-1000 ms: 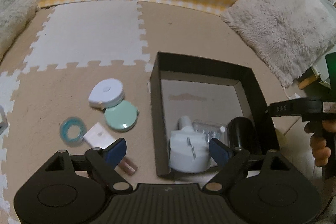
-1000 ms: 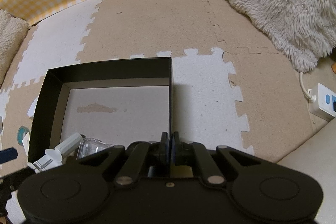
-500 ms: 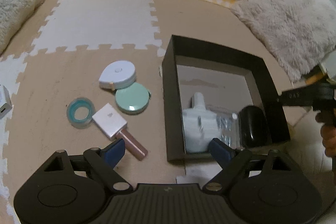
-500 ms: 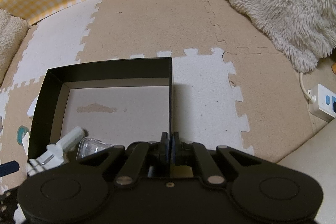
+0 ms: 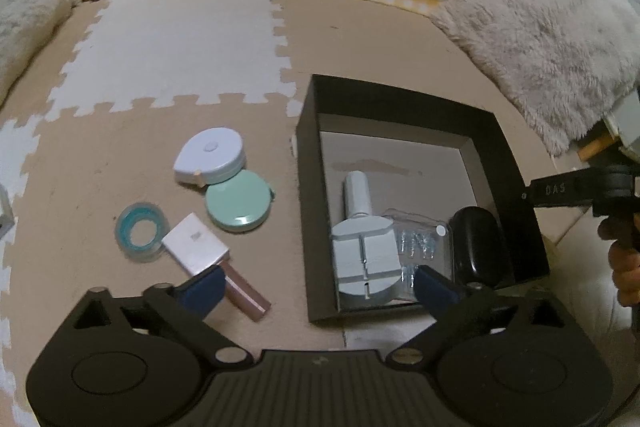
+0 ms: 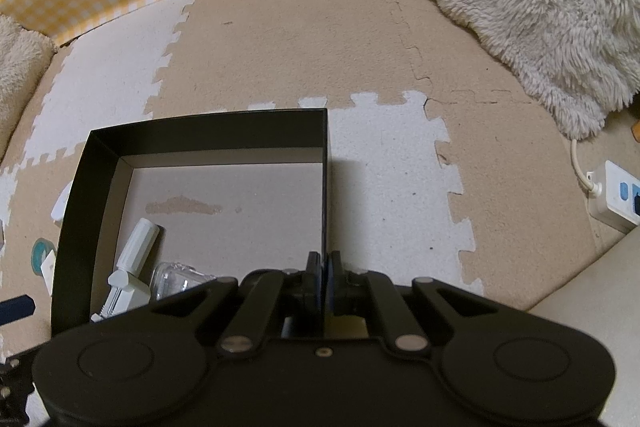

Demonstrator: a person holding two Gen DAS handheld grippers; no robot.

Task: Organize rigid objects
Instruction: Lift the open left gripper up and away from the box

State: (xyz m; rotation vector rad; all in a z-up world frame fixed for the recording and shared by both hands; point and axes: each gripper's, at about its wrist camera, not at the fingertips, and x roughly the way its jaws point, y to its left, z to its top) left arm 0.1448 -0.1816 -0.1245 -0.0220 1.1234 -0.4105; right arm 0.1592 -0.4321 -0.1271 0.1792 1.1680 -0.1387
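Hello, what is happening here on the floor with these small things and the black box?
A person is sorting small objects into the black box. The left gripper is empty, its jaws just opened wide. The right gripper is shut on the box's wall. A white tool, a clear case and a black case lie inside; a tape measure and others wait on the mat.

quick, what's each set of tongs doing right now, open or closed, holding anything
left tongs: open wide, jaws have just been opening, nothing held.
right tongs: shut on the right wall of the black box.
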